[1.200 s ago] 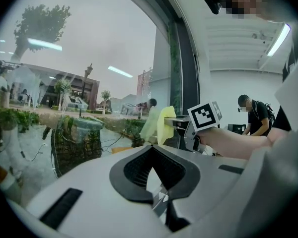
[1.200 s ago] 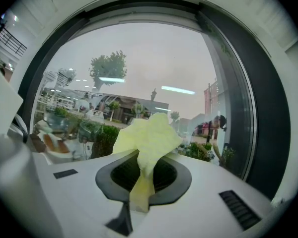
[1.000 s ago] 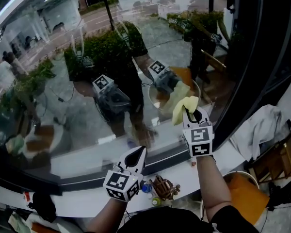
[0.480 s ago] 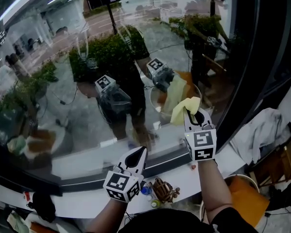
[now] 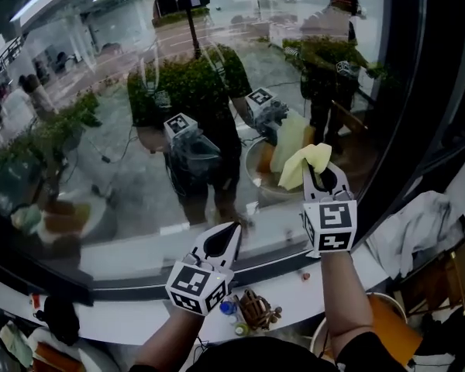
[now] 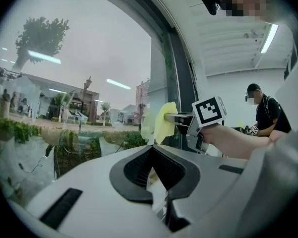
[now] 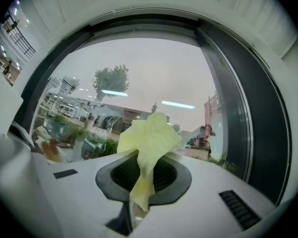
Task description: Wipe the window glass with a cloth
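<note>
A large window pane (image 5: 124, 184) fills the head view, with reflections of me and both grippers in it. My right gripper (image 5: 323, 178) is shut on a pale yellow cloth (image 5: 304, 163), held up at the glass near the dark right frame (image 5: 407, 130). The cloth (image 7: 148, 142) bunches out from between the shut jaws in the right gripper view. The same cloth (image 6: 164, 122) shows beside the pane in the left gripper view. My left gripper (image 5: 221, 242) hangs lower, over the sill (image 5: 139, 320), jaws shut with nothing between them.
Small bottles and a brown object (image 5: 256, 310) lie on the white sill below the left gripper. A grey-white cloth (image 5: 418, 219) is draped at the right, by an orange stool (image 5: 387, 320). Another person (image 6: 265, 114) stands in the room behind.
My right gripper has moved up and slightly right along the glass with the cloth. The left gripper has barely shifted.
</note>
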Demonstrator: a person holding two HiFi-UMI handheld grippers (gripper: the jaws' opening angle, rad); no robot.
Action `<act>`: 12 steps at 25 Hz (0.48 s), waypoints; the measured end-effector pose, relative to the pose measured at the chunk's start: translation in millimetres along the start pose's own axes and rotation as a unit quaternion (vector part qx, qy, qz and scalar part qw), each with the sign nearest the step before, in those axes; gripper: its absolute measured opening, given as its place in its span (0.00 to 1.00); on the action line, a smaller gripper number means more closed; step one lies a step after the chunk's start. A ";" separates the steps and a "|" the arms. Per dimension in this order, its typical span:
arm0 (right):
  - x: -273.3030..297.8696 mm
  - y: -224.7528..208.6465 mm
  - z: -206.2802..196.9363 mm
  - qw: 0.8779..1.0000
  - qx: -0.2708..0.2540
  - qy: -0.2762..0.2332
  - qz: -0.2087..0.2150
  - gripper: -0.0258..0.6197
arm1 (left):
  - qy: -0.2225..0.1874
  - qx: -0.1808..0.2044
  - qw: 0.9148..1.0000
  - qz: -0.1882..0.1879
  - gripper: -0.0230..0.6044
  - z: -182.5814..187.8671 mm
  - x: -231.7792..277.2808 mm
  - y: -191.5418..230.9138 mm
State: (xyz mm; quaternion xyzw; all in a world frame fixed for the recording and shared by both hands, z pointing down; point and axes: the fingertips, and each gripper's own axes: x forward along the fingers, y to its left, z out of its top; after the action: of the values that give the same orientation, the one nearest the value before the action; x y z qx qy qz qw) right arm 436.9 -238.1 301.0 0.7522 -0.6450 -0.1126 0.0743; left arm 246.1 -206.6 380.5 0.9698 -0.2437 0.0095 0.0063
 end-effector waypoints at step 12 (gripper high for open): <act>22.9 -10.5 11.7 0.999 0.004 -0.021 -0.031 0.12 | 0.023 0.001 0.999 0.030 0.05 3.3 -2.4 17.6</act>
State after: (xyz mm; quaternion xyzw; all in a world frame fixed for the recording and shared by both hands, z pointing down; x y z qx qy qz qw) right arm 447.1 -258.7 285.3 0.7695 -0.6234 -0.1280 0.0537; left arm 235.7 -221.1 377.3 0.9615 -0.2726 0.0321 0.0105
